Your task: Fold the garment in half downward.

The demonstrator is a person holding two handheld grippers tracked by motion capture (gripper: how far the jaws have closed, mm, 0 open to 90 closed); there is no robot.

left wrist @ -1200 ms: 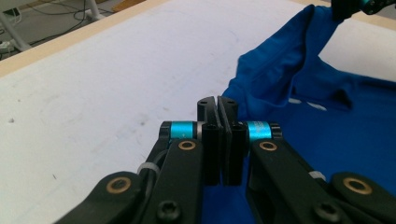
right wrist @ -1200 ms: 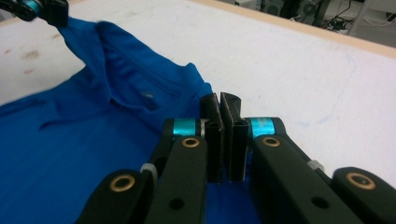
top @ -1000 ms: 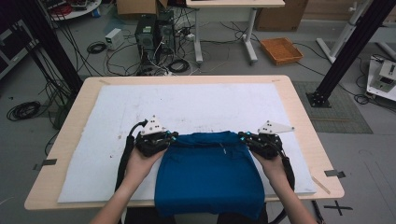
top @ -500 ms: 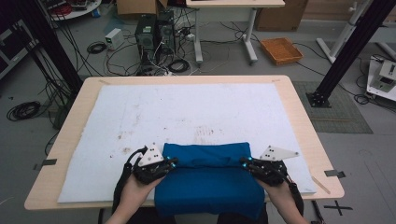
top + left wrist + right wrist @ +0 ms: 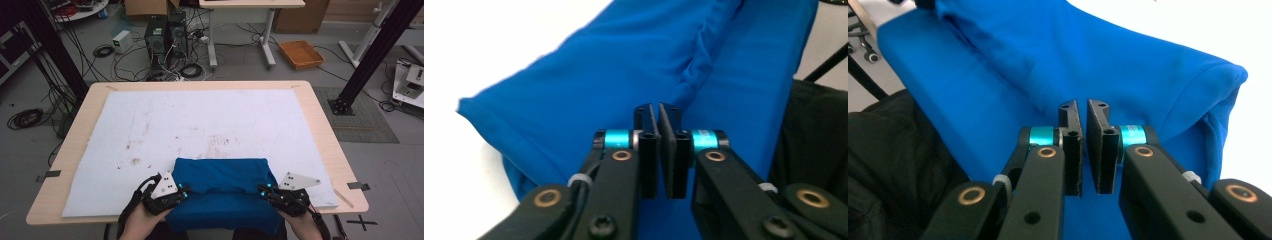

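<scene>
A blue cloth lies folded at the near edge of the white mat, its lower part hanging over the table's front. My left gripper sits at the fold's left end, my right gripper at its right end. In the left gripper view the jaws stand a thin crack apart above the cloth, with nothing between them. The right gripper shows the same narrow gap over the cloth. Both pairs of jaws have just been opening.
The wooden table carries the white mat, stained near its middle. Behind the table are computer towers with tangled cables, an orange tray on the floor, and black frame posts at the right.
Both hands came toward the near edge, drawing the cloth's upper edge back over itself into a fold. Both grippers' jaws have parted slightly.
</scene>
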